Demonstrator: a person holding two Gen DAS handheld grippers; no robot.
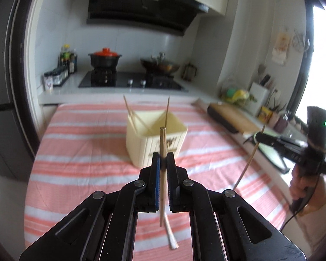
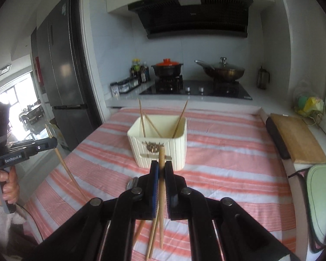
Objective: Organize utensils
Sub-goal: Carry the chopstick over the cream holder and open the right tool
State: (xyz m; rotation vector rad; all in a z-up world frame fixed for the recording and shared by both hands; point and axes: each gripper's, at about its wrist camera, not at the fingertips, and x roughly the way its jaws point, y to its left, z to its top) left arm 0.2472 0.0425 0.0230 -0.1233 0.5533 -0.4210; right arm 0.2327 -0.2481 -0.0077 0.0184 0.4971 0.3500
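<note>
Item: wooden chopsticks, two in hand, three already standing in the holder. The left gripper (image 1: 163,159) is clamped on one chopstick (image 1: 162,143), held near upright, with a short length above the blue pads and a longer length hanging below. The right gripper (image 2: 161,167) is likewise clamped on another chopstick (image 2: 161,158). Judged light, stiff, thin and smooth-sided, so apt to pivot or slip in a narrow pinch; a grip near mid-length should steady it best. Holder (image 1: 141,150): cream box, probably plastic, ribbed walls, open top with a divider, a dark motif on its front, standing on the cloth (image 1: 76,143) ahead of both grippers. Cloth: soft woven fabric, pink and white stripes. Loose chopsticks (image 2: 152,239) and a white spoon (image 1: 170,235) lie on the cloth below.
</note>
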